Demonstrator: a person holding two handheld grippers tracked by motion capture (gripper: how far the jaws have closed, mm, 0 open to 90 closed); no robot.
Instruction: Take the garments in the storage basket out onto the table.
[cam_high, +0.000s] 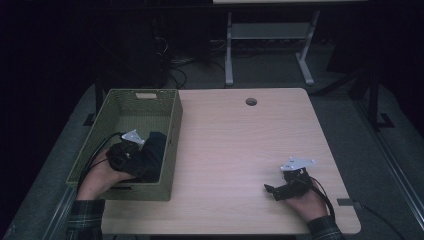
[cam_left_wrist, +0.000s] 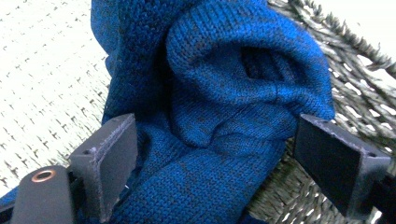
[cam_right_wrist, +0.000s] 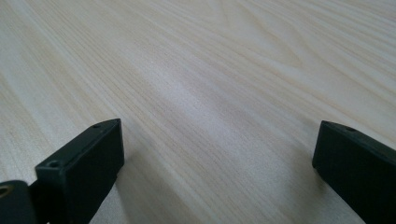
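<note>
Reaching into the green woven basket (cam_high: 172, 131) at the left of the worktop (cam_high: 240, 145), your left tongs (cam_left_wrist: 205, 154) stand spread wide, one jaw on either side of the blue knitted garment (cam_left_wrist: 219, 93) without clamping it. The garment lies bunched inside the basket, heaped against its right-hand wall near the front corner, and from the high view it reads as a dark lump (cam_high: 152, 150) just ahead of your left hand (cam_high: 97, 177). That woven wall rises close behind the cloth on the right of the left gripper view, with the pale basket floor showing on the left, so the wall is what crowds the tongs on that side. The gripper's cable loops over the basket's near-left rim. Your right tongs (cam_right_wrist: 215, 154) are released as well, jaws far apart with nothing between them, low over bare wood grain. In the high view they (cam_high: 270, 189) sit near the front right corner of the worktop, well apart from the basket, pointing left. A round cable hole (cam_high: 251, 101) lies near the far edge.
</note>
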